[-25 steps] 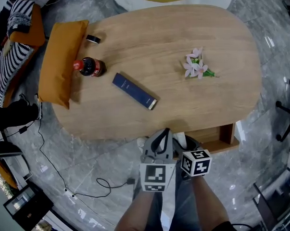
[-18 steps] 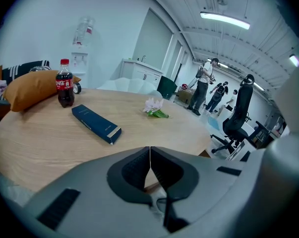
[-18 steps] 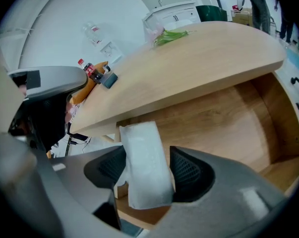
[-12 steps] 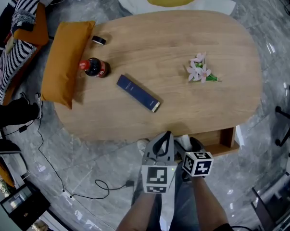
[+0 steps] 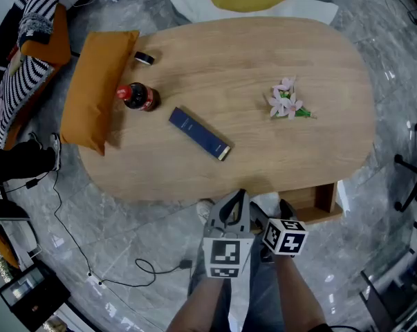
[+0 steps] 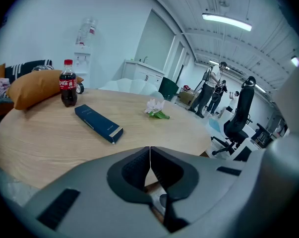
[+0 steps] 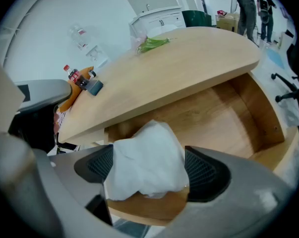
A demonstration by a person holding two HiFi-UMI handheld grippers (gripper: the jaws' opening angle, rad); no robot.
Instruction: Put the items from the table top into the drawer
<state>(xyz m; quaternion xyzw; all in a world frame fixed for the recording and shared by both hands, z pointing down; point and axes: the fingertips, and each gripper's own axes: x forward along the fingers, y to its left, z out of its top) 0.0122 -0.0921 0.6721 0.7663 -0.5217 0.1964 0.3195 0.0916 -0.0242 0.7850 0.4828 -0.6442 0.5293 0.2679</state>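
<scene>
R tongs [image 7: 148, 170] just opening; tissue [image 7: 145, 155] betw.

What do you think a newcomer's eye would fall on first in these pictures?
Probably the crumpled white tissue between the jaws of the right gripper, which have just been opening, above the open wooden drawer under the table's edge. Next come the things on the oval wooden table: a cola bottle beside the orange cushion at the left end, a dark blue box near the middle, and pink flowers towards the right.
</scene>
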